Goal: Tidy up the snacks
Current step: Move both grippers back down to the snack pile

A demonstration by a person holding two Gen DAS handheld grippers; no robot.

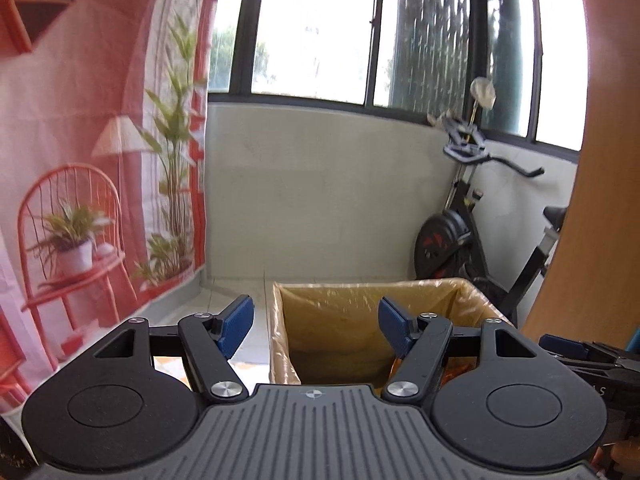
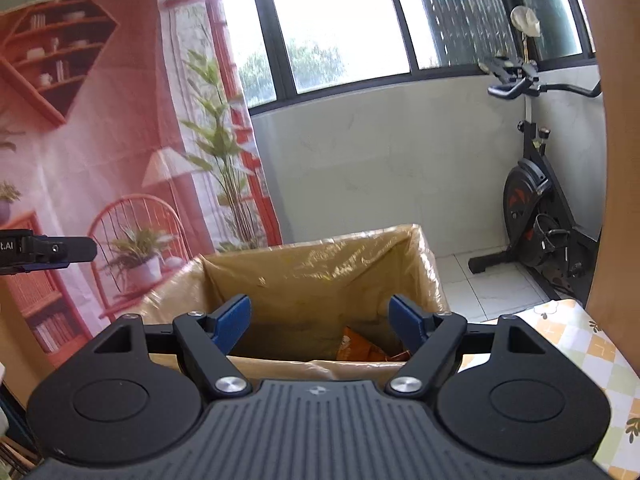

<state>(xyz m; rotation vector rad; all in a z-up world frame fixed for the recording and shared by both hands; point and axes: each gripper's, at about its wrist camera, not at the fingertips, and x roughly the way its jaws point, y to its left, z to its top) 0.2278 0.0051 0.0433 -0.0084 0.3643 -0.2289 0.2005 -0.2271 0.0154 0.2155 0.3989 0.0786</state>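
A cardboard box lined with a yellowish plastic bag (image 1: 360, 296) (image 2: 312, 268) stands on the floor in front of both grippers. An orange snack packet (image 2: 360, 350) lies at its bottom, seen in the right wrist view; a sliver of orange shows in the left wrist view behind the right finger. My left gripper (image 1: 316, 326) hovers over the box's near edge, open, with nothing between its blue pads. My right gripper (image 2: 320, 322) also hangs open and empty above the box. The left gripper's side (image 2: 48, 250) shows at the left edge of the right wrist view, the right gripper's (image 1: 580, 354) at the right edge of the left wrist view.
An exercise bike (image 1: 472, 236) (image 2: 540, 208) stands to the right by the white wall under the windows. A printed red backdrop (image 1: 92, 168) (image 2: 100, 152) hangs at left. A wooden panel (image 1: 592, 200) is at far right. A checked tablecloth (image 2: 580, 356) lies at lower right.
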